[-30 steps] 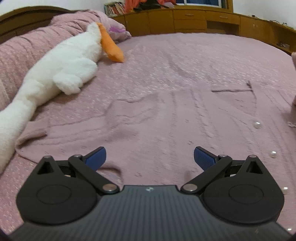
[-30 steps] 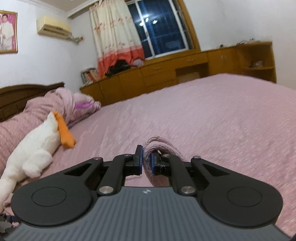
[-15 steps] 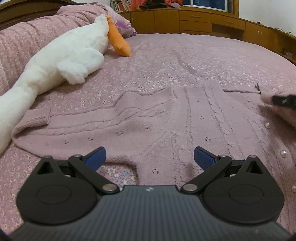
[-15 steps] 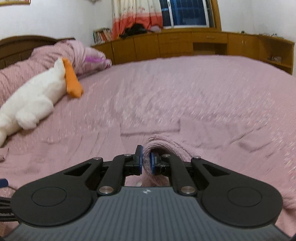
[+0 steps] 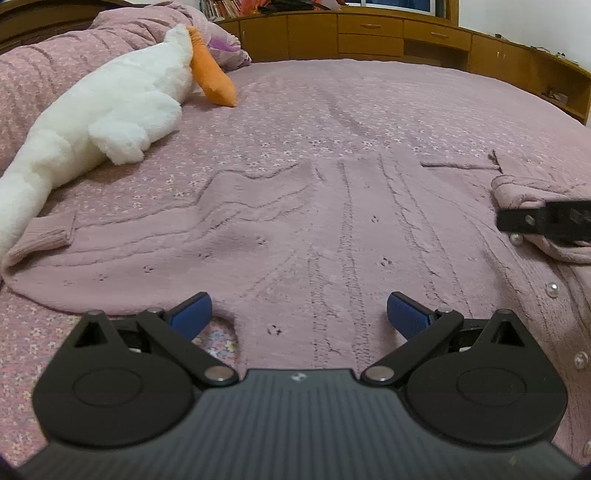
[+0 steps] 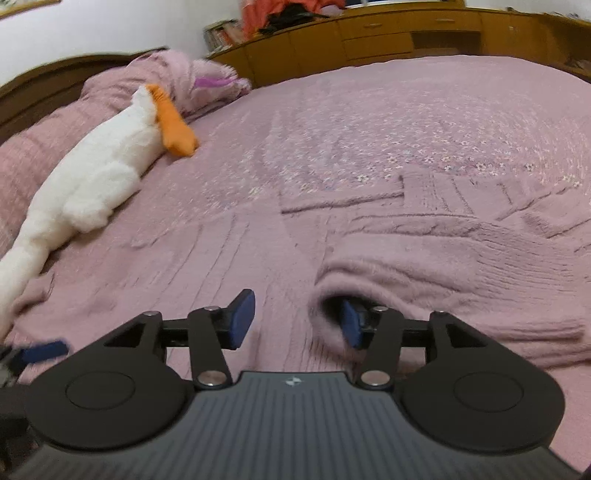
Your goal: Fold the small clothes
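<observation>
A small pink knitted cardigan (image 5: 332, 236) with pearl buttons (image 5: 553, 290) lies flat on the bed, left sleeve stretched out to the left. My left gripper (image 5: 297, 317) is open and empty, low over the cardigan's near hem. My right gripper (image 6: 295, 323) is open over the cardigan. The cardigan's right sleeve (image 6: 443, 273) lies folded across the body, its cuff draped around the right fingertip (image 6: 351, 326). The right gripper also shows at the right edge of the left wrist view (image 5: 543, 221).
A white plush goose (image 5: 103, 118) with an orange beak lies along the left of the pink bedspread (image 5: 369, 103). Pillows (image 6: 177, 81) and a dark headboard are at the far left. Wooden cabinets (image 5: 369, 33) run along the far wall.
My right gripper has carried the sleeve cuff inward over the cardigan, lowered it and opened, letting go of the cuff. The left gripper stayed open, drawing back slightly.
</observation>
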